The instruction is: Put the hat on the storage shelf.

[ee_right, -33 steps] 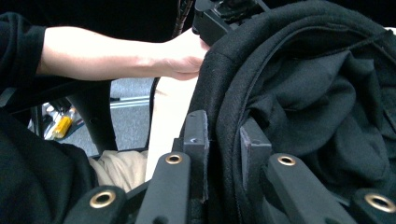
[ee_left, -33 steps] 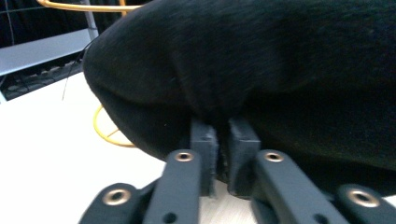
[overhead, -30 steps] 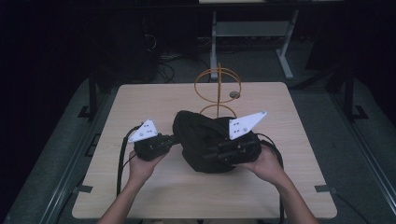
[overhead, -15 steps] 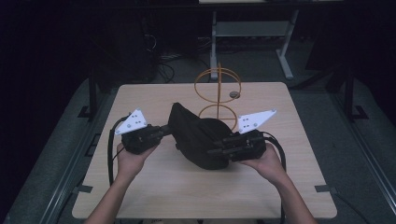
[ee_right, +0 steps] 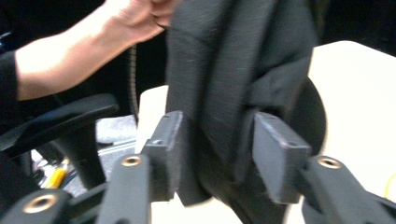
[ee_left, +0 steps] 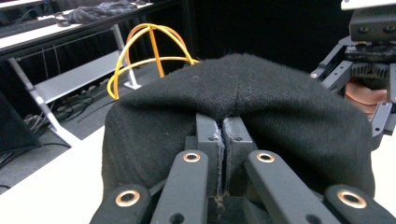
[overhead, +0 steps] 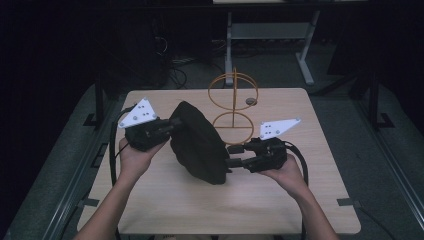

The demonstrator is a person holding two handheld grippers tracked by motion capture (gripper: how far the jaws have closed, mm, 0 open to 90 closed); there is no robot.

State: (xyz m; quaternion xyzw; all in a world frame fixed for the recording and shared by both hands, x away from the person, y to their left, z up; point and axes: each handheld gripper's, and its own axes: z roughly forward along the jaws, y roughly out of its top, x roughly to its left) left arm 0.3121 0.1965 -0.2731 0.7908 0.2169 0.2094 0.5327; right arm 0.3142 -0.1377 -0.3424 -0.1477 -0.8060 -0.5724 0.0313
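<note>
One black cap [overhead: 197, 142], soft fabric, held tilted over the middle of the table [overhead: 150, 200], its lower edge near or on the tabletop. Left gripper [overhead: 170, 126] at the cap's upper left edge, jaws clamped tight on a pinch of the fabric. Right gripper [overhead: 232, 156] at the cap's lower right; its jaws have just been opening and now stand apart with the cloth between them, pads not pressing. One orange wire stand [overhead: 234, 102] just behind the cap, toward the far edge.
</note>
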